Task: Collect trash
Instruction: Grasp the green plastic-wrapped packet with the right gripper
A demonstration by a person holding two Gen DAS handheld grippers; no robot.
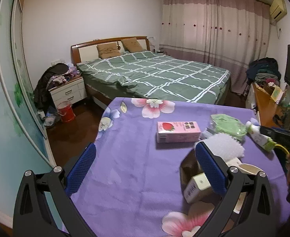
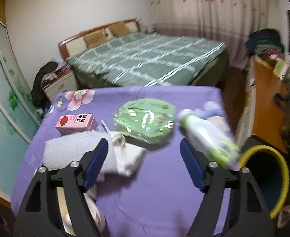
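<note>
both grippers [image 1: 145,169] [image 2: 144,165] gape over purple tablecloth [image 1: 129,158], bed [image 1: 154,75] beyond.

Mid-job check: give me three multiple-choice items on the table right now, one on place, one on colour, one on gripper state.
1. The yellow-rimmed bin sits: A) on the bed B) off the table's right edge C) on the nightstand.
2. The strawberry milk carton is: A) pink B) blue C) black.
3. The right gripper is: A) shut on the carton B) shut on the bottle C) open, holding nothing.

B: its rim shows beside the purple tablecloth.
A: pink box with a red strawberry.
C: jaws spread, only cloth between them.
</note>
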